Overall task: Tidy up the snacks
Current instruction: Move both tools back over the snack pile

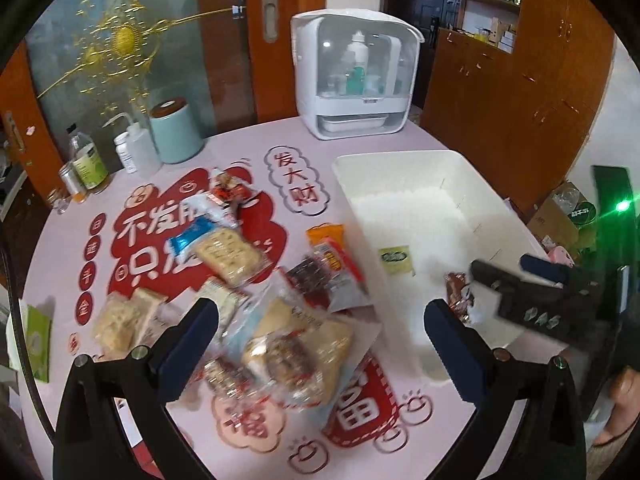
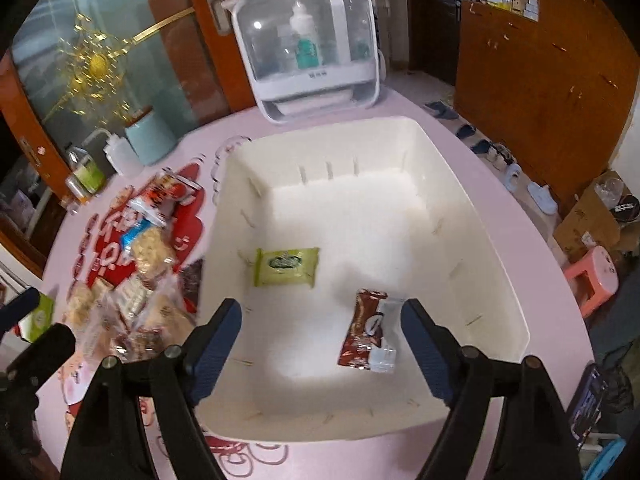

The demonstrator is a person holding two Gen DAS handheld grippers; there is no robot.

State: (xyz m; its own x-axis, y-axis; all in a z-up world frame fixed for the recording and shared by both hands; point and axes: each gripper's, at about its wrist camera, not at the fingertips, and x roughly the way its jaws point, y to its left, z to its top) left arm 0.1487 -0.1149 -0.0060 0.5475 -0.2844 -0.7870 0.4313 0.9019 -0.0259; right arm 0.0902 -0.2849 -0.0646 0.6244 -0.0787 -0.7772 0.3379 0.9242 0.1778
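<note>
A white bin [image 1: 344, 172] [image 2: 492, 240] stands on the pink table. Inside lie a green snack packet [image 2: 287, 267] [image 1: 396, 258] and a brown snack packet [image 2: 370, 330] [image 1: 458, 292]. My right gripper [image 2: 322, 320] is open and empty above the bin, the brown packet just below its right finger; it also shows in the left wrist view [image 1: 516, 268]. A pile of wrapped snacks [image 1: 280, 320] [image 2: 132, 312] lies left of the bin. My left gripper [image 1: 320, 316] is open and empty above that pile.
A white countertop appliance [image 1: 356, 76] stands behind the bin. A teal canister [image 1: 176, 130], squeeze bottle [image 1: 134, 148] and jars [image 1: 86, 162] stand at the table's back left. A green box [image 1: 36, 340] sits at the left edge. Cardboard boxes and a pink stool [image 2: 596, 276] are on the floor right.
</note>
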